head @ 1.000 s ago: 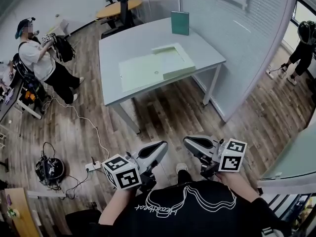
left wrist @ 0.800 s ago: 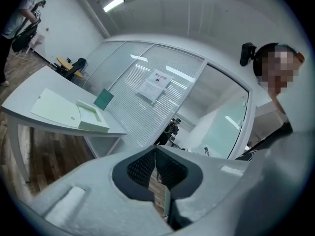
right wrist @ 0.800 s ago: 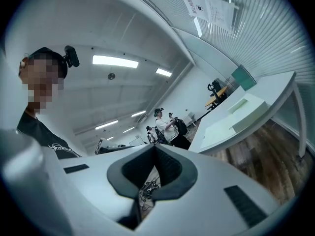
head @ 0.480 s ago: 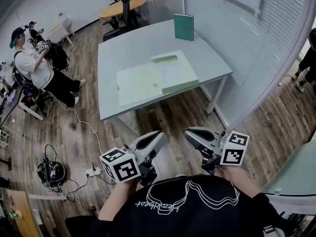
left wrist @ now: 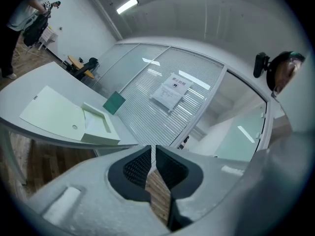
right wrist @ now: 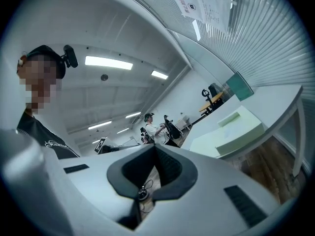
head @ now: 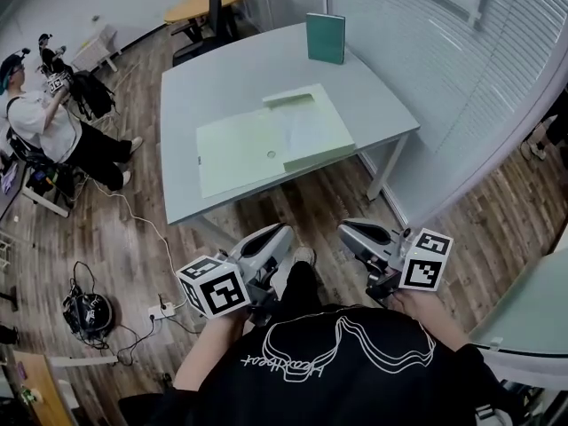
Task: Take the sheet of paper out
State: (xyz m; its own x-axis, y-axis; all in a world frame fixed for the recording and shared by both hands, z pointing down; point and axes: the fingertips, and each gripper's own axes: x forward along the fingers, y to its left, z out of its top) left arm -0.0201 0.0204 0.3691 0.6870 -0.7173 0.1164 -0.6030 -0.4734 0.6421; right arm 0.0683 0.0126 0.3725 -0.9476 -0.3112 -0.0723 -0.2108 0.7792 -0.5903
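Note:
On the grey table (head: 222,69) lies a light green file box (head: 312,133), open, with its lid (head: 232,153) folded flat to the left. A pale sheet of paper (head: 306,136) rests inside the box. The same box (left wrist: 96,125) shows in the left gripper view, and the box (right wrist: 238,127) also shows in the right gripper view. My left gripper (head: 277,235) and right gripper (head: 348,231) hang over the wooden floor, short of the table's near edge. Both are shut and hold nothing; the left gripper (left wrist: 153,149) and right gripper (right wrist: 154,149) have their pads together.
A dark green book (head: 325,38) stands upright at the table's far side. A glass partition with blinds (head: 461,87) runs along the right. A person (head: 44,122) stands at the far left by some gear. Cables and a power strip (head: 164,309) lie on the floor.
Both grippers have come nearer to the table together, still shut. The table and box now sit lower and closer in the head view.

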